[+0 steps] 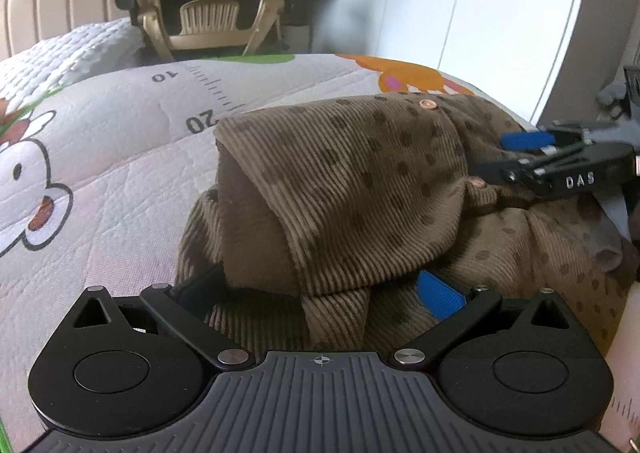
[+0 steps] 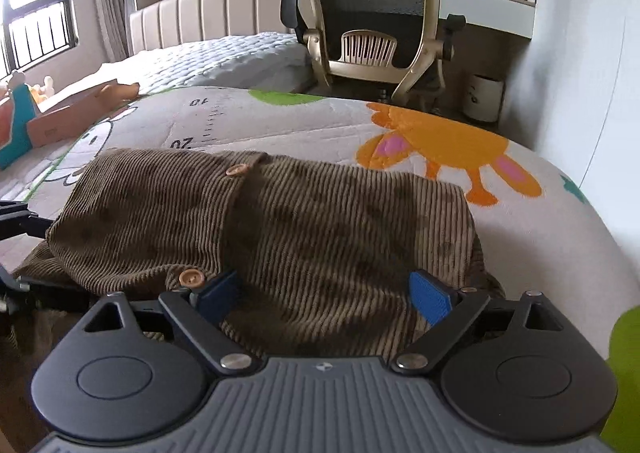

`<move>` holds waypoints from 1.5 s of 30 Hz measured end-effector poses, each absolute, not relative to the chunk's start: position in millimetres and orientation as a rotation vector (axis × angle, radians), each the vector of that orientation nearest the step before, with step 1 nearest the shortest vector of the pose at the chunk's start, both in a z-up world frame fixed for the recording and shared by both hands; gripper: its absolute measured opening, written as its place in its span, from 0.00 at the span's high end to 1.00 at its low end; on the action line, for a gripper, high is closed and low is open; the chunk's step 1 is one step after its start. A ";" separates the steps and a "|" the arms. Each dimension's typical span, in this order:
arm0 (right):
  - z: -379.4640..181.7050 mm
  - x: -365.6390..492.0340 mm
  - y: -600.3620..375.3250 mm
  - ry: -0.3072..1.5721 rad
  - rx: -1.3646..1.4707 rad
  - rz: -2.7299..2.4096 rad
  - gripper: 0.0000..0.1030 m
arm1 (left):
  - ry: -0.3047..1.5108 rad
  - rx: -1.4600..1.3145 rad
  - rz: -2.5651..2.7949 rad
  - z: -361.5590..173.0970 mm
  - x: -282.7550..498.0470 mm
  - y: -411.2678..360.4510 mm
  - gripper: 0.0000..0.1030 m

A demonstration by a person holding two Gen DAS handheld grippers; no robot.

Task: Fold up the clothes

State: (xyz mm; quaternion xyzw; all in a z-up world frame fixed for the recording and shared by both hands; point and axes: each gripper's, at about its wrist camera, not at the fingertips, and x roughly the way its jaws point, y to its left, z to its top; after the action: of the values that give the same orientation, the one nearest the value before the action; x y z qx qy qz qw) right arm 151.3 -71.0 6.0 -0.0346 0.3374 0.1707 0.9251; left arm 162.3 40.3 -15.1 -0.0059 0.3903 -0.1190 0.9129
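Your left gripper (image 1: 320, 289) and right gripper (image 2: 326, 293) both stand wide open, cloth bunched between the fingers, gripping nothing yet. The brown garment (image 2: 280, 221) lies half-folded on the mat (image 2: 320, 121), so a paired pinch probably comes next.

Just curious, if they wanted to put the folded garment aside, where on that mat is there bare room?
Bare mat lies beyond the garment, toward the chair, and right of it by the orange animal. Crowded: the left, with the box.
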 end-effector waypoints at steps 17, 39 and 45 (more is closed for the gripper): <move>43.2 146.0 -105.7 0.551 0.003 0.262 0.10 | 0.728 -0.238 -0.066 20.3 178.7 87.4 0.00; 46.7 130.7 -139.2 0.604 0.053 0.257 0.41 | 0.756 -0.132 -0.083 19.8 152.0 77.7 0.00; 45.6 119.8 -161.2 0.591 0.088 0.191 0.41 | 0.771 -0.120 -0.088 18.9 151.5 74.4 0.00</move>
State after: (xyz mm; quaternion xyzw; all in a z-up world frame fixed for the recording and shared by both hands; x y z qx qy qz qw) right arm 119.8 -161.2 45.6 0.0434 0.2909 0.0937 0.9512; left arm 151.5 74.4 18.9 -0.0583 0.3756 -0.0431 0.9239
